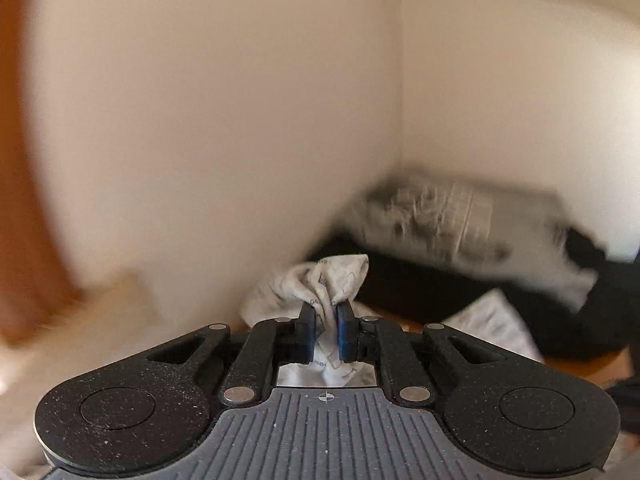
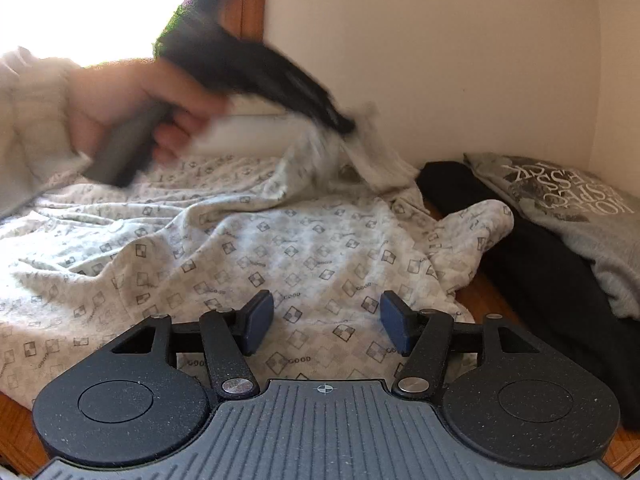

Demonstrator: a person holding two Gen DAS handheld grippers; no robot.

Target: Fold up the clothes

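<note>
My left hand-held gripper point(image 1: 325, 316) is pinched on the patterned garment point(image 2: 256, 248), lifting its far edge; the right hand-held gripper point(image 2: 327, 326) hovers open. Folding has barely begun.

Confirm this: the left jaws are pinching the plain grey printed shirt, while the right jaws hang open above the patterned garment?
Not quite. The left gripper is shut on the patterned garment, as the left wrist view shows. The grey printed shirt lies untouched. The right gripper is open.

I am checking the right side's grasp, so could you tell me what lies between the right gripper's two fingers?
Only the flat patterned white garment, under the open right gripper, in the right wrist view.
</note>
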